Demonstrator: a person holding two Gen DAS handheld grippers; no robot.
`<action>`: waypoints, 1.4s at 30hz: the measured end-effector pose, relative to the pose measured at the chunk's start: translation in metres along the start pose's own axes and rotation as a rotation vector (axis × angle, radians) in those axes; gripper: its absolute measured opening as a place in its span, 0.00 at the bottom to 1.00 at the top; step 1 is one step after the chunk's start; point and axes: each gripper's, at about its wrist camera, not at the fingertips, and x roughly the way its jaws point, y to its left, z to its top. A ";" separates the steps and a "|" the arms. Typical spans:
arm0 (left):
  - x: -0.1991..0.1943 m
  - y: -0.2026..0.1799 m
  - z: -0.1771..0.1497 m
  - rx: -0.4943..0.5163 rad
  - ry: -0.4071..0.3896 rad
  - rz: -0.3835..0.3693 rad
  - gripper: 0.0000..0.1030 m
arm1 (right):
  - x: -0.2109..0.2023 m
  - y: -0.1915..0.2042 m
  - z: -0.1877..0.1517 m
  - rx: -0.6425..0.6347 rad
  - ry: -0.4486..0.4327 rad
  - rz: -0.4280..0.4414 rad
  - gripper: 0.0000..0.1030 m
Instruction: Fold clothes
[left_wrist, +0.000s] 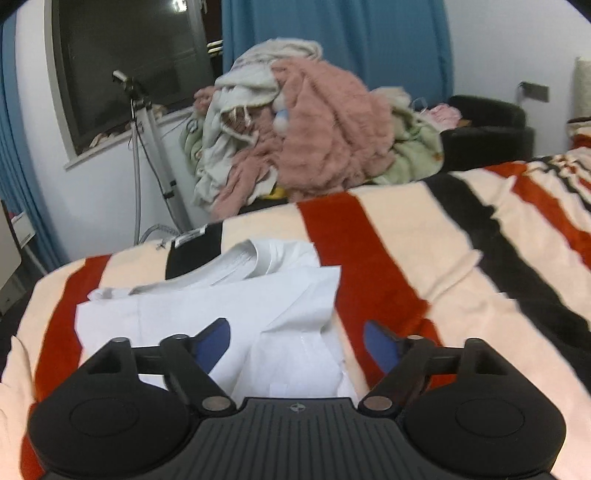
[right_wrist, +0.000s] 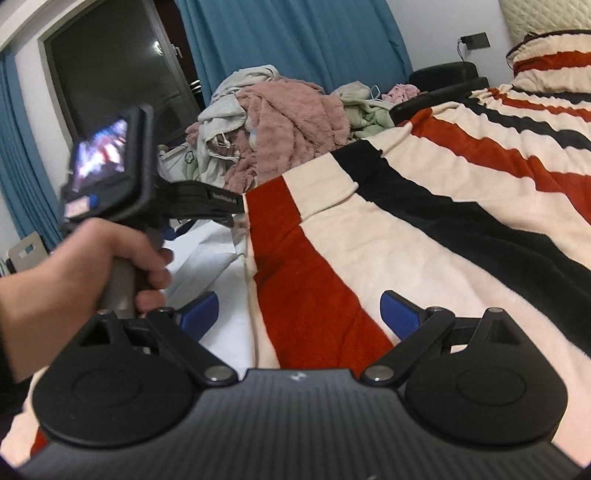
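Note:
A white shirt (left_wrist: 207, 306) lies partly folded on the striped blanket (left_wrist: 461, 236), collar toward the far edge. My left gripper (left_wrist: 295, 343) hovers over the shirt's near right part, open and empty, blue pads (left_wrist: 212, 345) spread wide. In the right wrist view my right gripper (right_wrist: 299, 315) is open and empty above a red stripe of the blanket (right_wrist: 443, 229), just right of the shirt (right_wrist: 210, 258). A hand holds the left gripper's handle (right_wrist: 125, 266) over the shirt at the left.
A heap of pink, white and green clothes (left_wrist: 303, 125) is piled beyond the bed's far edge. A black armchair (left_wrist: 487, 133) stands at the right, a stand with a camera (left_wrist: 147, 147) by the dark window at the left. Blue curtains hang behind.

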 end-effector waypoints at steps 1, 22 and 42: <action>-0.015 0.005 -0.002 -0.016 -0.020 -0.012 0.82 | -0.001 0.001 0.000 -0.007 -0.005 0.002 0.93; -0.359 0.183 -0.244 -0.378 -0.012 0.071 0.95 | -0.080 0.050 -0.022 -0.211 -0.002 0.080 0.93; -0.370 0.321 -0.264 -0.700 -0.034 0.122 0.95 | -0.135 0.217 -0.139 -0.546 0.526 0.795 0.61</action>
